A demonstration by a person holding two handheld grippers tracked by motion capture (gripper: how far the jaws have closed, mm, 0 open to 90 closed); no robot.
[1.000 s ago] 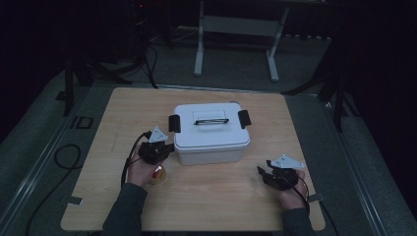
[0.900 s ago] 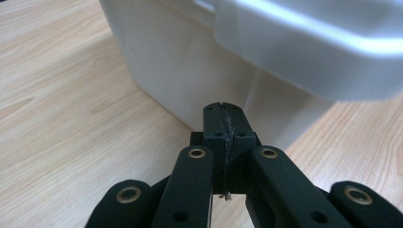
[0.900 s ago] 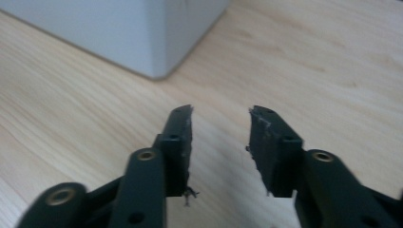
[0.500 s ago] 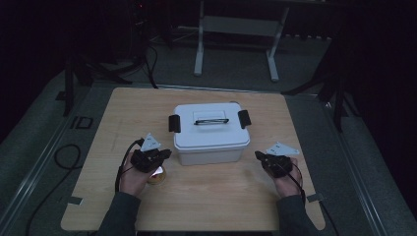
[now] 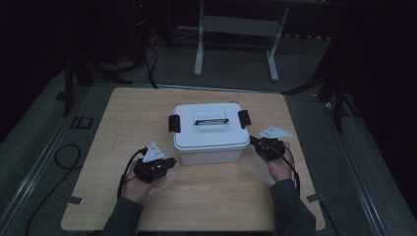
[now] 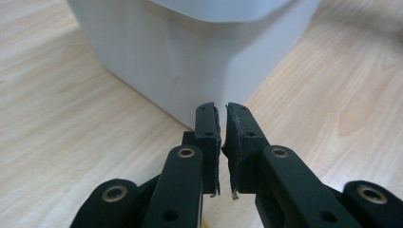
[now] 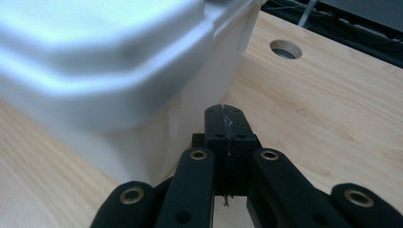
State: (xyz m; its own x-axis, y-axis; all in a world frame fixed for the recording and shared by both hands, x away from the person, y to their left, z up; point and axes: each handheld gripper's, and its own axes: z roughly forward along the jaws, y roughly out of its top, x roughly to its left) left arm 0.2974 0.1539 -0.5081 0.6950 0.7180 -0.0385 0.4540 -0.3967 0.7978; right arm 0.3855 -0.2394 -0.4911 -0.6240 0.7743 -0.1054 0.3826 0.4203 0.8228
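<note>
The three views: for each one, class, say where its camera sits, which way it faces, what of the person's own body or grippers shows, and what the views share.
High view: above the person's side, facing forward and down on the table; both forearms, left gripper and right gripper show.
Left gripper view: rides the left gripper, facing the white box; its fingers stand almost shut.
Right gripper view: rides the right gripper, facing the box's corner; its fingers are shut.
Shared: all show the box on the wooden table.
</note>
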